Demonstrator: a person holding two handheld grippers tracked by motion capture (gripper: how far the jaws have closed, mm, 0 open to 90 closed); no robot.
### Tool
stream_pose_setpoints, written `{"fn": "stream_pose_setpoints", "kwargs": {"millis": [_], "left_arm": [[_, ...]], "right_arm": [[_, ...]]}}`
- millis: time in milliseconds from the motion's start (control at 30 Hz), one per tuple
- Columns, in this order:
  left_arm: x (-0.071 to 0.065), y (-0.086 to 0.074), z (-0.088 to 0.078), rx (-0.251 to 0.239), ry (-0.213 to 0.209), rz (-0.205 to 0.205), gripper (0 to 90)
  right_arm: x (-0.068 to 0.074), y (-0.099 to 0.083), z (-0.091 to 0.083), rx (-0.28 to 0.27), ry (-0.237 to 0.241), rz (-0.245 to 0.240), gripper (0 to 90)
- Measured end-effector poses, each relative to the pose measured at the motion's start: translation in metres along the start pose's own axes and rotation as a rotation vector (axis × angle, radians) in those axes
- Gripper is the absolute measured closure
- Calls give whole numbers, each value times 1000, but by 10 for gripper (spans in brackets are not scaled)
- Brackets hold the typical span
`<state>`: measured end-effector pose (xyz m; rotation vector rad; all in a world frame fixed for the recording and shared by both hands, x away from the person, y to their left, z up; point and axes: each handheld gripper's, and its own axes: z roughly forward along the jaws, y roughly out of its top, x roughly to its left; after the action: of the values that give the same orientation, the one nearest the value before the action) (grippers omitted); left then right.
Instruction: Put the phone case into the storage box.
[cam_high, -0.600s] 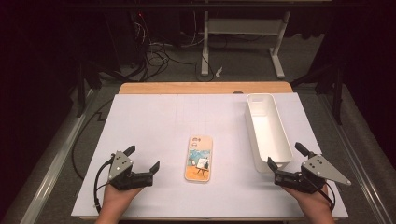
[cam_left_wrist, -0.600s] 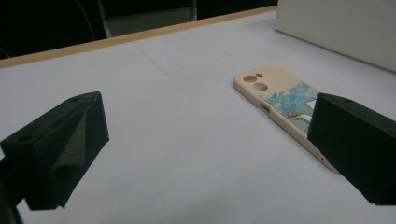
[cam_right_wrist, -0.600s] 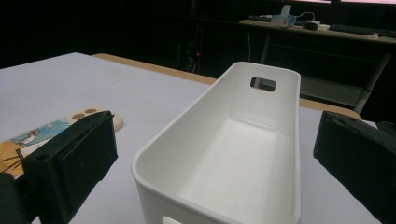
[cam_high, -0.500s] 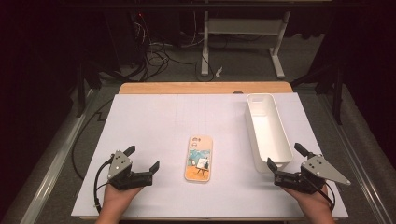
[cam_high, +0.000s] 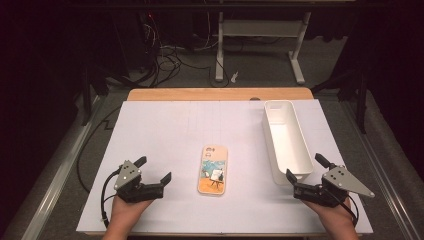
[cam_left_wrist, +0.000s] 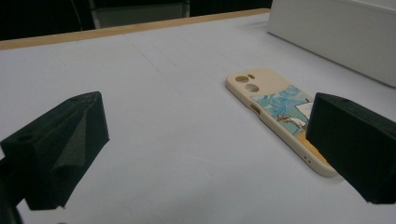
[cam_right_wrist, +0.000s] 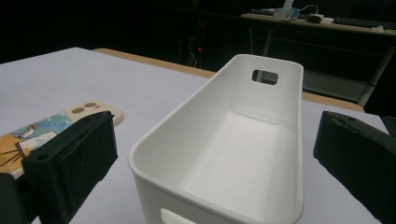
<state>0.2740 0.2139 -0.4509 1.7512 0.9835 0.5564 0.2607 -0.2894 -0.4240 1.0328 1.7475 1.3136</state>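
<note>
One phone case (cam_high: 213, 170) lies flat, picture side up, in the middle of the white tabletop (cam_high: 190, 130), between the left claw (cam_high: 152, 172) and the right claw (cam_high: 305, 175); both claws rest near the front edge with jaws apart and nothing in them. One long white bin (cam_high: 286, 145) stands empty just right of the case, its near end directly ahead of the right claw. The likely step is lifting the case into the bin, so the left claw should come in low, pinch the case across its narrow width and keep it level.
</note>
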Motion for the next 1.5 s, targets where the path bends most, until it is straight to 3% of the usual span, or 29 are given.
{"fn": "stream_pose_setpoints", "kwargs": {"millis": [267,633,667,867,1000,1067,1167,1267,1333,1500], "left_arm": [[-4,0,2,-6,-18,27,17],[-26,4,25,34,-101,51,77],[-33,6,31,35,-132,45,111],[-51,8,48,61,-214,24,269],[-63,9,58,62,-227,41,372],[-66,11,64,72,-276,30,458],[-74,11,72,96,-306,29,525],[-84,10,78,111,-307,68,623],[-91,9,84,141,-310,81,649],[-108,9,96,197,-340,120,829]], "right_arm": [[0,-1,0,1,0,2,1],[1,-1,0,-4,2,2,1],[1,-1,-1,-3,1,2,1],[-1,-2,0,-2,-2,9,1],[-2,-2,-1,-6,-8,15,1],[-2,-2,-1,-6,-9,14,1],[-2,-2,-1,-7,-10,14,1],[-2,-1,-2,-8,-12,13,1],[-2,-1,-2,-8,-12,16,1],[-2,-1,-1,-7,-10,9,1]]}}
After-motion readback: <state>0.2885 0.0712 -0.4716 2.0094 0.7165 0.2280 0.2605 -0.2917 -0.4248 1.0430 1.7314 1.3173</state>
